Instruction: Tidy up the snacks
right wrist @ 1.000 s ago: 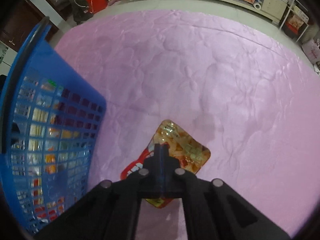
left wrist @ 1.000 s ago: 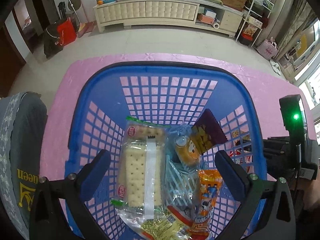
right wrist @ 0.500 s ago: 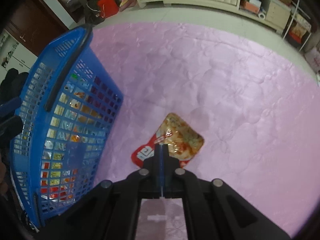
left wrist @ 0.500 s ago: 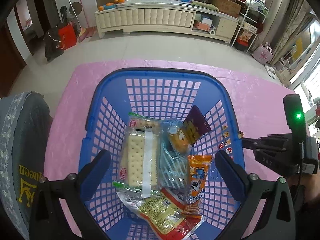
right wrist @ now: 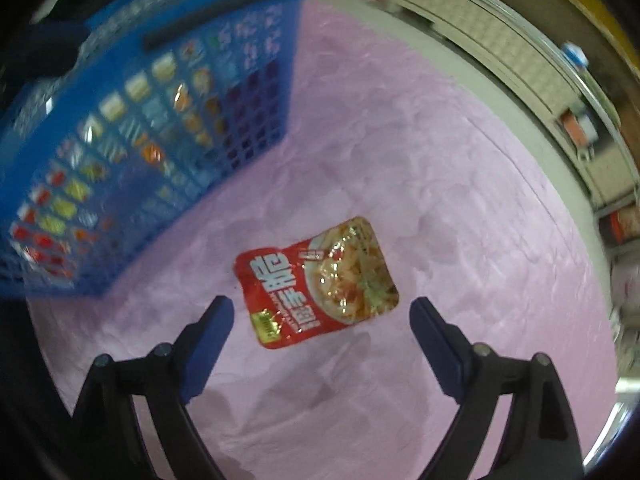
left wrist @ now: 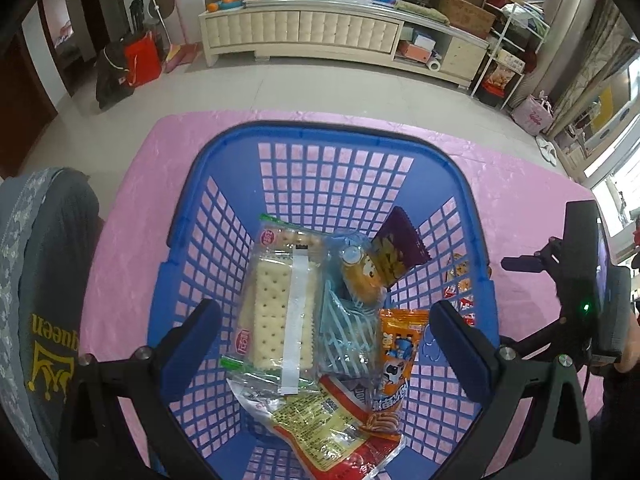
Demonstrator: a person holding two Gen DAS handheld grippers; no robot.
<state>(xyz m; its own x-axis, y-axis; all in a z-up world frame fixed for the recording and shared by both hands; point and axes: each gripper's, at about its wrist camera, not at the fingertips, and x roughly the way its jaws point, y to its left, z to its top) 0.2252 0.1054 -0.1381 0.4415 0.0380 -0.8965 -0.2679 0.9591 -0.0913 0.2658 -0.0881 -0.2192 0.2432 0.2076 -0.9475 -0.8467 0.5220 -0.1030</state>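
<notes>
A blue plastic basket (left wrist: 224, 216) stands on the pink cloth and holds several snack packs: a cracker pack (left wrist: 280, 300), a blue-striped wrapper (left wrist: 348, 344), a purple packet (left wrist: 400, 246), an orange pouch (left wrist: 398, 360) and a red and yellow pack (left wrist: 332, 428). My left gripper (left wrist: 324, 344) hangs open above them, touching none. In the right wrist view a red pouch (right wrist: 316, 282) lies flat on the cloth beside the basket (right wrist: 132, 132). My right gripper (right wrist: 322, 314) hovers over the pouch, its jaws opening wide, the pads clear of it.
The pink cloth (right wrist: 400, 140) stretches out to the right of the basket. A grey garment with yellow print (left wrist: 44, 308) sits at the left. The right gripper's body (left wrist: 584, 280) and a hand show past the basket's right wall. A long cabinet (left wrist: 304, 32) stands across the room.
My right gripper went from shut to wide open, rolled, and drew back so the whole red pouch shows. The left gripper stayed open over the basket.
</notes>
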